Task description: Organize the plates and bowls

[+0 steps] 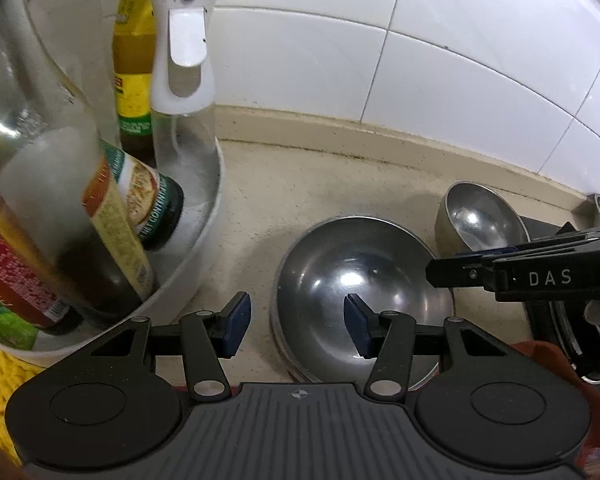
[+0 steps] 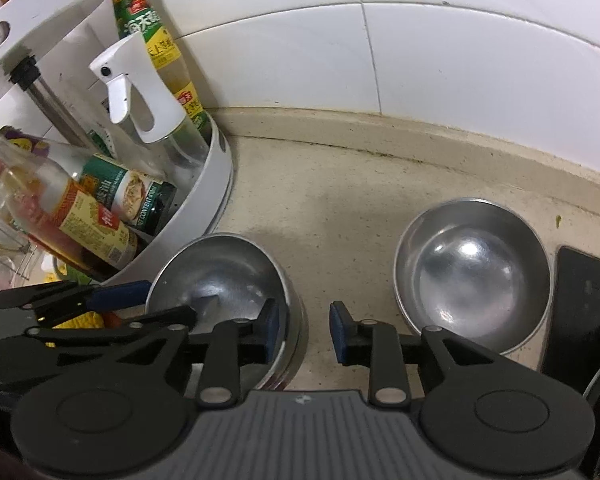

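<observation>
Both tongs open | stacked bowls empty | rack: bottles

White capitals "DAS" stood on the side of the black plastic right gripper reaching in from 3 o'clock in the left wrist view. On the dark-green glass bottle with a green-and-cream label, lying tilted in the white round plastic rack at 9 o'clock, small white print read partly "NET CONTENT"; the same words showed on it in the right wrist view. The tall amber sauce bottle with a yellow cap and green-and-yellow label, at 11 o'clock there, carried large Chinese characters, too distorted to read surely. Other bottle labels were blurred.
</observation>
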Action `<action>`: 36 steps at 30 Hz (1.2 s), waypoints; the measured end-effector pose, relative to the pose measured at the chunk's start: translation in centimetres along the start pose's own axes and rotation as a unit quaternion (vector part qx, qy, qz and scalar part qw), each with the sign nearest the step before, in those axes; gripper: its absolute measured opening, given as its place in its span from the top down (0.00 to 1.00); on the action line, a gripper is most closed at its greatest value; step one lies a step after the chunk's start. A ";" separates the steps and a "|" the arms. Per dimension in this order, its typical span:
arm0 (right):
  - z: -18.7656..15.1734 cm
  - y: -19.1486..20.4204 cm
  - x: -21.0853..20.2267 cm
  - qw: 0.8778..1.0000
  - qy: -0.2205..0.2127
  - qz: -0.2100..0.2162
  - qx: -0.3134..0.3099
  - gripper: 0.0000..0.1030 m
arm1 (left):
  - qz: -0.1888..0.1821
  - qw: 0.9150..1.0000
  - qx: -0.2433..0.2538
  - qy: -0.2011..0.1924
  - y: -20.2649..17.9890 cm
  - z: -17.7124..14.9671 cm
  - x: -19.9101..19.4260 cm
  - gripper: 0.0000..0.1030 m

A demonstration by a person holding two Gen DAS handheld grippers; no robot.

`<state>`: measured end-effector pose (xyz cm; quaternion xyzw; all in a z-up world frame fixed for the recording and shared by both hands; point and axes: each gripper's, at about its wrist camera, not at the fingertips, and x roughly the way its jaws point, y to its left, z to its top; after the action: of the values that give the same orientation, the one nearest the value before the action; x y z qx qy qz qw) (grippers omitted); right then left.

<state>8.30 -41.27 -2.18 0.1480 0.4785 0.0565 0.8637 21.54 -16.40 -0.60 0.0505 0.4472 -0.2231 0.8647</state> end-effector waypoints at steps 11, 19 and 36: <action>-2.1 -0.1 -2.1 1.000 -0.018 0.004 0.008 0.77 | 0.013 0.998 0.044 -0.037 -1.6 -1.4 -2.3 0.32; -3.2 -2.2 -4.5 0.998 -0.037 -0.007 0.041 0.76 | 0.009 0.995 0.081 -0.056 -3.7 -1.0 -3.2 0.26; -4.3 -5.3 -6.7 0.994 -0.065 -0.028 0.084 0.71 | 0.009 0.986 0.152 -0.065 -7.9 0.9 -2.4 0.12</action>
<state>0.87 -47.01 -0.56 0.2100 0.4284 -0.0181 0.8787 17.58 -22.93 2.76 0.1707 0.3508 -0.2835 0.8760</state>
